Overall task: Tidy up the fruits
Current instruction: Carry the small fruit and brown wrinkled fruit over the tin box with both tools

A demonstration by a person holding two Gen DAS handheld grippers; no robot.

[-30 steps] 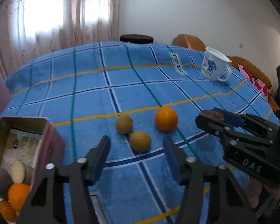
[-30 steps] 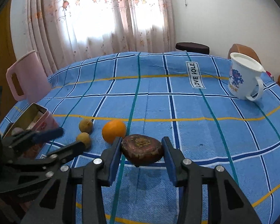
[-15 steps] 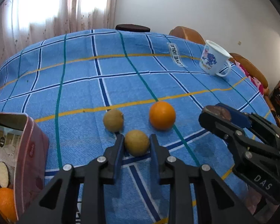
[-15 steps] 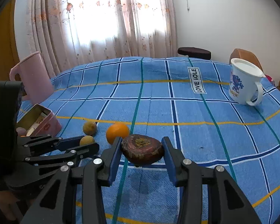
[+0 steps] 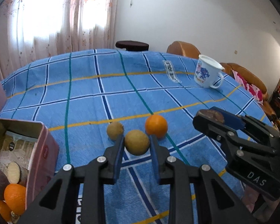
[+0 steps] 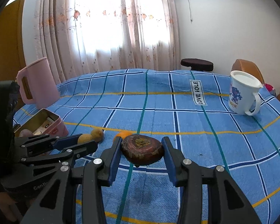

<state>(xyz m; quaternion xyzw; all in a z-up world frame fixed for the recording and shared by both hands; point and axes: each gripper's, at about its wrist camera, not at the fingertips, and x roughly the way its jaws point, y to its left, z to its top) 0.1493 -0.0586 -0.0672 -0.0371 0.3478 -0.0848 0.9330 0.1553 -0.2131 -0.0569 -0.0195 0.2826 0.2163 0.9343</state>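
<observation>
You had each hand loaded for the pink metal tin [image 5: 44,147]: left gripper [image 5: 136,143] jaws clamped on the round tan-brown fruit [image 5: 136,142], seemingly lifted off the tabletop, right gripper [image 6: 142,150] jaws squeezing the dark reddish-brown flattened fruit [image 6: 142,149] aloft.

1. right gripper [image 6: 141,150] clamps a dark reddish-brown fruit [image 6: 142,151] above the blue checked cloth [image 6: 196,123].
2. left gripper [image 6: 84,141] pinches a tan round fruit [image 6: 84,138].
3. another tan fruit [image 6: 97,134] and an orange [image 6: 123,133] lie near a pink tin [image 6: 55,126].
</observation>
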